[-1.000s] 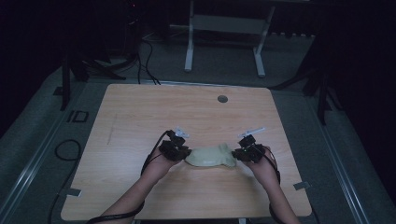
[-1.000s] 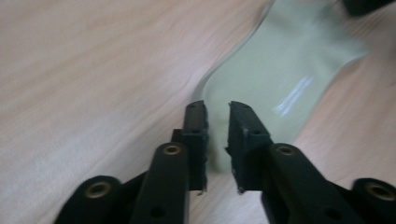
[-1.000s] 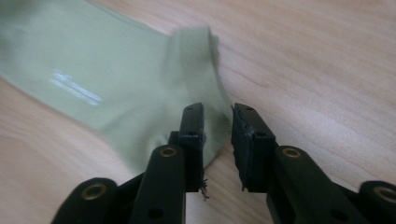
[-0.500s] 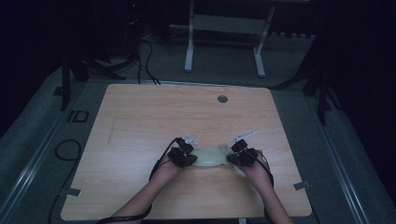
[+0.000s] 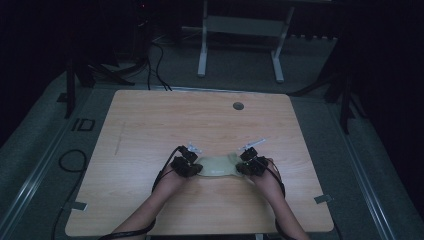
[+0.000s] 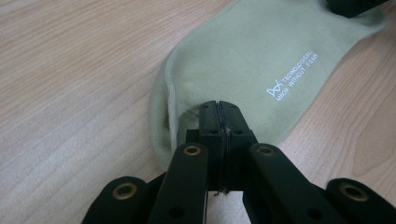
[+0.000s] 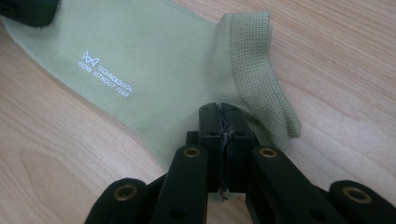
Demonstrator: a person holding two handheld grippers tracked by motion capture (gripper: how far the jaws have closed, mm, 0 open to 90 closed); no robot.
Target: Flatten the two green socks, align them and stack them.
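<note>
From the high view, we see one wooden table (image 5: 150, 130) with one pale green sock (image 5: 218, 165) lying flat near its 6 o'clock edge. Two hands hold two grippers: the left gripper (image 5: 196, 167) sits at the sock's 9 o'clock end, the right gripper (image 5: 241, 167) at its 3 o'clock end. One small dark round cap (image 5: 238, 106) lies toward 12 o'clock on the table.

In the left gripper view, we see the left gripper (image 6: 218, 106) with jaws pressed together, pinching the sock (image 6: 243, 60) at its rounded end; two lines of white lettering (image 6: 292, 74) show toward 2 o'clock.

In the right gripper view, we see the right gripper (image 7: 219, 108) with jaws likewise pressed together, pinching the sock (image 7: 154, 56) beside its one ribbed cuff (image 7: 254, 56), which lies toward 1 o'clock.
</note>
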